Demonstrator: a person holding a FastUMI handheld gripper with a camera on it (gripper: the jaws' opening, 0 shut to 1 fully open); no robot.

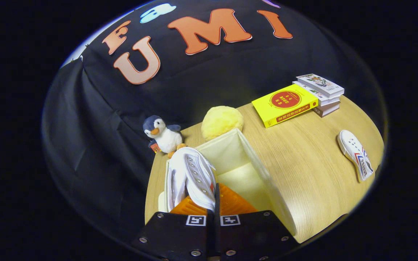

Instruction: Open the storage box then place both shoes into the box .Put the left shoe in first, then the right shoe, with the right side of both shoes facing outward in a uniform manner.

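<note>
My gripper [212, 203] is shut on a white canvas shoe [192, 174], its orange fingers [236, 203] pressed on the shoe's rim. The shoe hangs over the left part of an open cream fabric storage box [256, 163], toe pointing away, laces and eyelets facing right. The box's inside floor shows pale to the right of the shoe. A second white shoe with red and blue stripes [356, 154] lies on its side on the wooden table [303, 152], far right of the box.
A penguin plush [163, 136] and a yellow fluffy ball [221, 121] sit just beyond the box. A yellow book [285, 104] and a small stack of books [321, 92] lie at the table's far right.
</note>
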